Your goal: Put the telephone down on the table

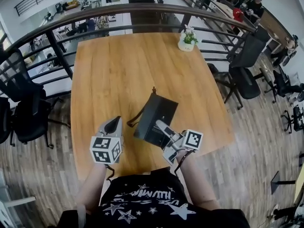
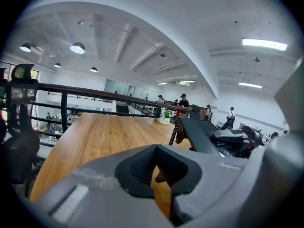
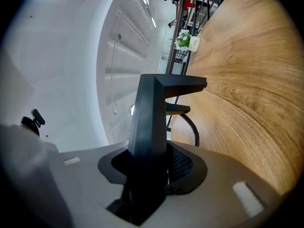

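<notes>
The black telephone point(image 1: 153, 118) hangs tilted over the near right part of the wooden table point(image 1: 118, 70), its coiled cord point(image 1: 135, 118) dangling at its left. My right gripper point(image 1: 160, 126) is shut on the telephone's near edge; in the right gripper view the dark body point(image 3: 153, 113) rises from between the jaws, with the cord point(image 3: 192, 127) beside it. Just left of the telephone, my left gripper point(image 1: 114, 123) is shut with nothing in it. In the left gripper view its jaws point(image 2: 154, 175) stand together and the telephone point(image 2: 202, 134) shows at the right.
A white pot with a small plant point(image 1: 186, 41) stands at the table's far right edge. A dark railing point(image 1: 118, 11) runs behind the table. Black chairs stand at the left point(image 1: 23, 113) and right point(image 1: 244, 65). Wooden floor surrounds the table.
</notes>
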A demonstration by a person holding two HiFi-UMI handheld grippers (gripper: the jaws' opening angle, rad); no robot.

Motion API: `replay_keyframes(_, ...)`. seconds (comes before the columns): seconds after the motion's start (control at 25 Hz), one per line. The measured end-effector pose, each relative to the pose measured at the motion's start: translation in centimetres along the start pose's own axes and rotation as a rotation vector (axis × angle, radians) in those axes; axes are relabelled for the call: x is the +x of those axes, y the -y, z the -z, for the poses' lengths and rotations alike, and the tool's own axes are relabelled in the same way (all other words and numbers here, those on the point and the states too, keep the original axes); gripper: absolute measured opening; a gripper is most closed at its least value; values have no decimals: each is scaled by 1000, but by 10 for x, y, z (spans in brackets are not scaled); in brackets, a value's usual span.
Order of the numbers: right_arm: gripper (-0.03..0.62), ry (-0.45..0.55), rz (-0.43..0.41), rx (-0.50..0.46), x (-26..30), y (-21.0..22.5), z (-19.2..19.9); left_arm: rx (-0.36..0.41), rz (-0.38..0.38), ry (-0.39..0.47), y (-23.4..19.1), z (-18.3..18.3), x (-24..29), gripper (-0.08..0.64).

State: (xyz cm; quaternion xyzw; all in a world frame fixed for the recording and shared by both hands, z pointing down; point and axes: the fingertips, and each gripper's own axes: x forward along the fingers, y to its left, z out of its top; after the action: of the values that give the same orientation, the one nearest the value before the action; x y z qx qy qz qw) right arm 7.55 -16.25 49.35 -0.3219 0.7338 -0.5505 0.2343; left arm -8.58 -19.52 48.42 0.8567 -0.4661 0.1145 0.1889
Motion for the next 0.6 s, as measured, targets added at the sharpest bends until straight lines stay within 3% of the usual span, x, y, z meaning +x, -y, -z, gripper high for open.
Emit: replay_keyframes(0.6, 160, -191, -22, -24, -25, 47, -135, 20, -155, 38, 70, -47, 95, 2)
